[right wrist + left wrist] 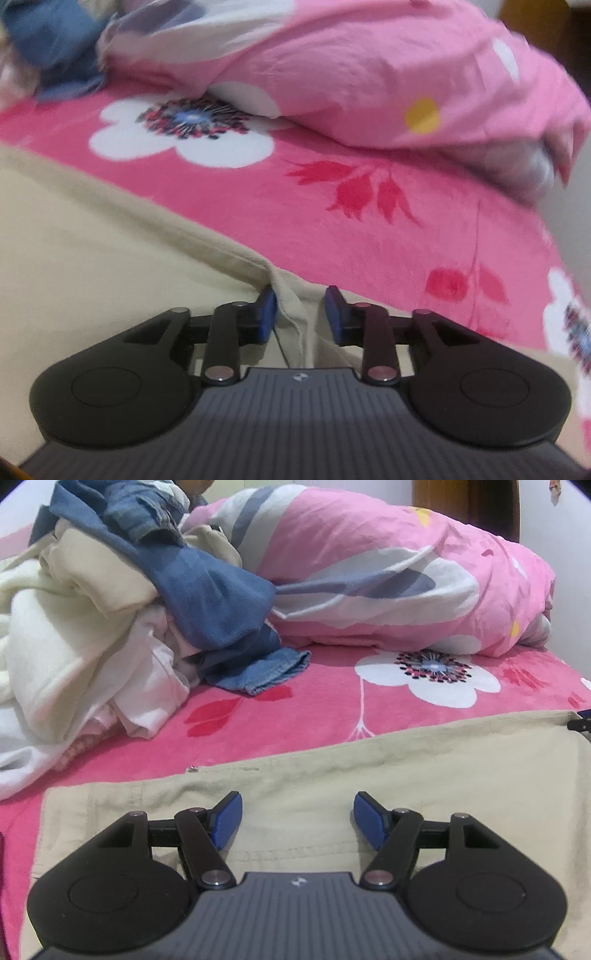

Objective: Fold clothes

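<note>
Both grippers hovering over beige trousers to fold: left gripper wide apart, holding nothing, right gripper half-spread, straddling hem ridge w/o pinching.

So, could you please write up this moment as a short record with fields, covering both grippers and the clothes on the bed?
surface: pink floral bedsheet
garment in work: beige garment, laid flat near both grippers
left gripper: open, over the beige garment, holding nothing
right gripper: open, a raised fold of the garment's edge between its fingers
unfolded pile: cream and blue clothes, heaped at left
behind: rolled pink quilt
</note>
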Available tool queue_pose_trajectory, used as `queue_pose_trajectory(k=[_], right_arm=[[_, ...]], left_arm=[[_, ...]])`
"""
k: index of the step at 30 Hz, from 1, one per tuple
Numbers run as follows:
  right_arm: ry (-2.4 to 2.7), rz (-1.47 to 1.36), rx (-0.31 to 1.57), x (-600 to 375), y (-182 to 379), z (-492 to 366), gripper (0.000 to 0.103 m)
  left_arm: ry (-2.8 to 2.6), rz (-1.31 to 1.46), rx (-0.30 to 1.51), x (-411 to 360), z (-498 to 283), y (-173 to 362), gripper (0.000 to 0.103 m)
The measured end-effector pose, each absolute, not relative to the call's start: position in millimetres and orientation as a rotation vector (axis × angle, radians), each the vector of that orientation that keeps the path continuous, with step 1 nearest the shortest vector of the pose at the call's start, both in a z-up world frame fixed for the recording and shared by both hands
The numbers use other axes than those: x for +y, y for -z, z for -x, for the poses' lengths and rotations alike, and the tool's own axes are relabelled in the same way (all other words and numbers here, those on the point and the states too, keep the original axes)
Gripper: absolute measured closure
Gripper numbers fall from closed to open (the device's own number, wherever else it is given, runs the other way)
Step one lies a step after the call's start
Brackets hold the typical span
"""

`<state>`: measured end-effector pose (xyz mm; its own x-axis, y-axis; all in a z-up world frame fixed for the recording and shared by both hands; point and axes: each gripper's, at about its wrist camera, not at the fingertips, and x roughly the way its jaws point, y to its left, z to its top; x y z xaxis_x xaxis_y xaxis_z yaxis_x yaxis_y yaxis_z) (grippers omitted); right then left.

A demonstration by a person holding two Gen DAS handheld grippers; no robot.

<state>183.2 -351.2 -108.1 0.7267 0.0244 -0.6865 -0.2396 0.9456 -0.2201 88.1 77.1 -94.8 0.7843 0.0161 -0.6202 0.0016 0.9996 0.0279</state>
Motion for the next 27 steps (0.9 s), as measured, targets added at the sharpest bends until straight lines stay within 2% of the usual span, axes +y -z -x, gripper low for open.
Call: queue_pose_trajectory(k=[2, 8, 18, 23, 27], right_arm=[[-0.145, 0.263, 0.762, -358.8, 104.4, -186.7, 0.052], [-0.136, 0.135, 0.807, -381.6, 93.2, -197.2, 0.019], [-0.160, 0.334, 0.818, -366.8, 91.5, -198.9, 0.007], [-0.253, 0.433, 0.747, -361.0, 87.2, -175.8, 0.005], [-0.252, 0.352, 0.650, -375.1, 65.6, -145.0, 0.005]], left_arm=[[-0.015, -0.044, 0.669, 74.4, -87.5, 88.6, 0.035], [0.011, -0.093, 0.721, 49.0, -103.1, 74.7, 0.035], [0.089, -0.198, 0.763, -19.5, -160.5, 79.7, 0.035], [0.078, -0.186, 0.802, -28.8, -173.3, 94.4, 0.035], [0.074, -0.159, 0.814, -26.9, -177.4, 98.9, 0.033]])
